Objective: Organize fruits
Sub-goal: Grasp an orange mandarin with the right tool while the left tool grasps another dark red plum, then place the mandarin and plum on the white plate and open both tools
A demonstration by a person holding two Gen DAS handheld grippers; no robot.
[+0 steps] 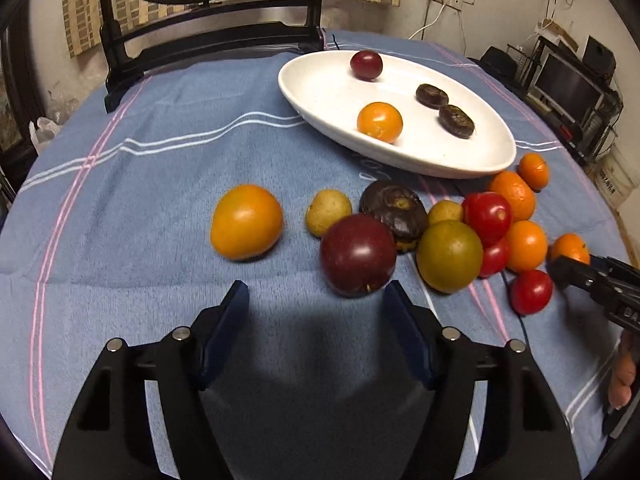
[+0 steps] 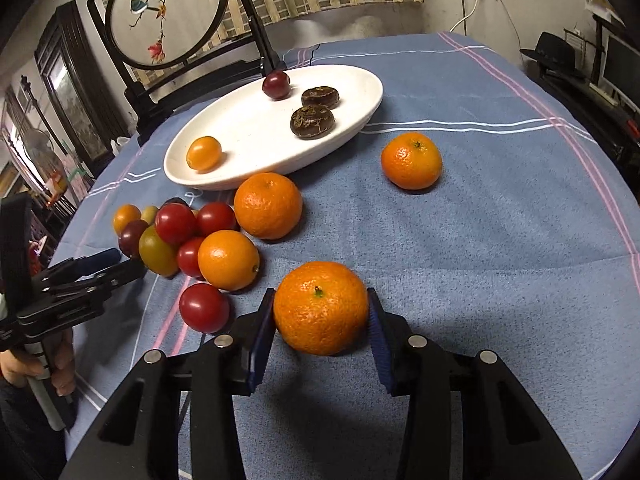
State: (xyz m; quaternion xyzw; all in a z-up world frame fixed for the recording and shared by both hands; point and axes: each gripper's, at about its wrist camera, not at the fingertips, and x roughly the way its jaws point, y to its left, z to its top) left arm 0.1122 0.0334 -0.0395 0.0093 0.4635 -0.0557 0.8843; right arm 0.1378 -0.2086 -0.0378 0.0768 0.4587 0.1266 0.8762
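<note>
A white oval dish [image 1: 472,160] [image 2: 224,178] holds a dark red fruit [image 1: 366,65], a small orange tomato [image 1: 379,122] and two dark brown fruits [image 1: 456,120]. Loose fruits lie on the blue cloth in front of it. My left gripper [image 1: 316,300] is open, just short of a dark red fruit [image 1: 357,255]; it also shows in the right wrist view [image 2: 116,262]. My right gripper [image 2: 321,310] has both pads against a mandarin [image 2: 321,307] resting on the cloth; it shows in the left wrist view [image 1: 568,268].
An orange tomato [image 1: 246,222], a yellow fruit [image 1: 328,212], a big dark brown fruit [image 1: 394,210], an olive tomato [image 1: 449,256], red tomatoes [image 2: 204,307] and mandarins [image 2: 411,160] [image 2: 267,205] crowd the cloth. A dark wooden screen stand [image 2: 160,96] stands behind the dish.
</note>
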